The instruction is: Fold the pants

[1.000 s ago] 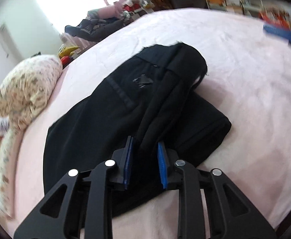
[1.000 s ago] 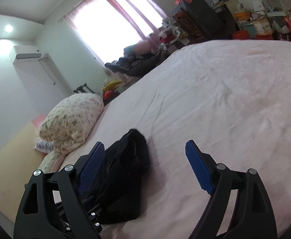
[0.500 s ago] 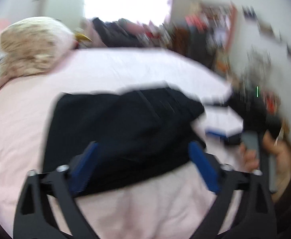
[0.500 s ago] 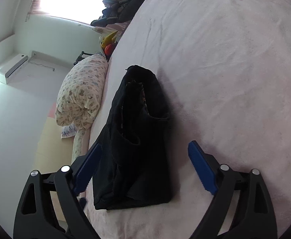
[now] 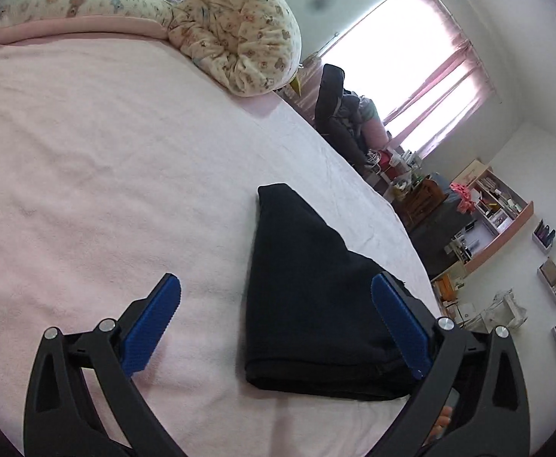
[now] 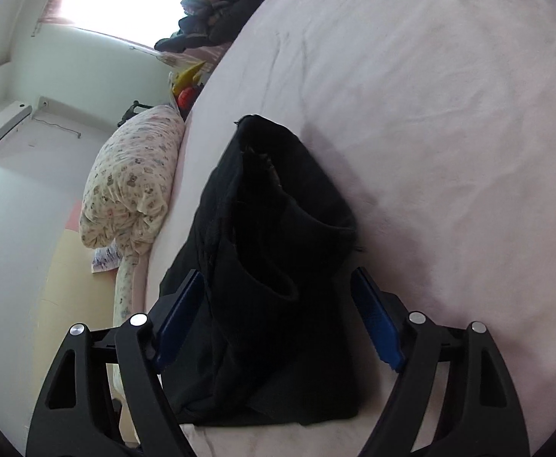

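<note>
Bedsheet point(image 5: 106, 160): pink, lightly wrinkled
Pillow point(image 5: 239, 34): bear-print, at bed edge
Window point(image 5: 403, 72): bright, pink curtains
Air conditioner point(image 6: 1, 129): wall-mounted

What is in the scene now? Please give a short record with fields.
item: black pants, folded into a compact stack
surface: pink bed
left gripper: jaws wide open, holding nothing
right gripper: jaws closing, pants between them, not pressed yet
nearby: patterned quilt rolled at the bed's edge

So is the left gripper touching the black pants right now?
Apart. In the left wrist view the left gripper is wide open, both blue pads bare, and the folded black pants lie flat on the pink bed.
</note>
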A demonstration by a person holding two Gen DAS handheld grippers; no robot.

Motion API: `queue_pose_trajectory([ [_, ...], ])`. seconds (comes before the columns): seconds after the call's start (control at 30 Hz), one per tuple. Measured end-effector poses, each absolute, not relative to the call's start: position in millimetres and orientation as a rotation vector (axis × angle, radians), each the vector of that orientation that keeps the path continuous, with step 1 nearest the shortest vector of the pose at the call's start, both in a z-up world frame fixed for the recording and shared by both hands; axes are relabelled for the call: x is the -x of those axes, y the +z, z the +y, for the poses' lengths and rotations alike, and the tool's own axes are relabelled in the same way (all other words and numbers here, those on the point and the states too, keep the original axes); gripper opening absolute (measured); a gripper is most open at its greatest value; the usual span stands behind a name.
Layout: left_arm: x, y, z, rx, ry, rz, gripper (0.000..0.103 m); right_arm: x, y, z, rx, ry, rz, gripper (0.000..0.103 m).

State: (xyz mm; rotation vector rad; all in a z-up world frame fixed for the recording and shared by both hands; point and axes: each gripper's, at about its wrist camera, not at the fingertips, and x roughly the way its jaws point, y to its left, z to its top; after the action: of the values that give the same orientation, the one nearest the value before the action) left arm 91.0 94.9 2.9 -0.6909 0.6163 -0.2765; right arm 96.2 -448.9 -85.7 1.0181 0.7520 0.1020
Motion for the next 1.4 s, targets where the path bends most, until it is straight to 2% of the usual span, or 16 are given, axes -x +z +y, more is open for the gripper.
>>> queue_pose_trajectory([
  [0.1,-89,11,92,0.662,-0.277,0.595,0.101,-100,-79,-445,-0.959,0.041,0.711,0.042],
  [0.2,-90,10,97,0.663,-0.286,0.589,0.101,-95,-76,-442,-0.962,0.018,0.695,0.037],
  [0.57,-92,9,101,0.683,-0.287,0.604,0.101,-58,-62,-429,-1.141,0.111,0.682,0.033],
  [0.77,-97,6,97,0.667,-0.297,0.622,0.101,-35,-96,-434,-1.229,0.049,0.690,0.033],
  [0.9,-99,4,92,0.665,-0.336,0.631,0.101,-40,-109,-442,-1.261,0.073,0.705,0.036],
  [0.97,-101,5,79,0.627,-0.428,0.644,0.101,-43,-104,-441,-1.214,0.089,0.720,0.040],
  [1.03,-99,8,60,0.550,-0.493,0.649,0.101,-43,-100,-442,-1.181,0.122,0.739,0.048],
  [1.1,-96,11,44,0.468,-0.517,0.637,0.101,-40,-95,-442,-1.149,0.145,0.748,0.049],
  [1.17,-94,12,29,0.399,-0.534,0.633,0.101,-29,-89,-445,-1.103,0.103,0.753,0.067],
  [1.2,-95,10,26,0.389,-0.543,0.639,0.101,-19,-83,-448,-1.061,0.040,0.733,0.071],
  [1.33,-102,3,21,0.425,-0.550,0.672,0.101,4,-51,-452,-0.874,-0.051,0.572,0.071],
  [1.4,-106,1,22,0.460,-0.550,0.674,0.101,-6,-33,-438,-0.765,0.028,0.559,0.070],
])
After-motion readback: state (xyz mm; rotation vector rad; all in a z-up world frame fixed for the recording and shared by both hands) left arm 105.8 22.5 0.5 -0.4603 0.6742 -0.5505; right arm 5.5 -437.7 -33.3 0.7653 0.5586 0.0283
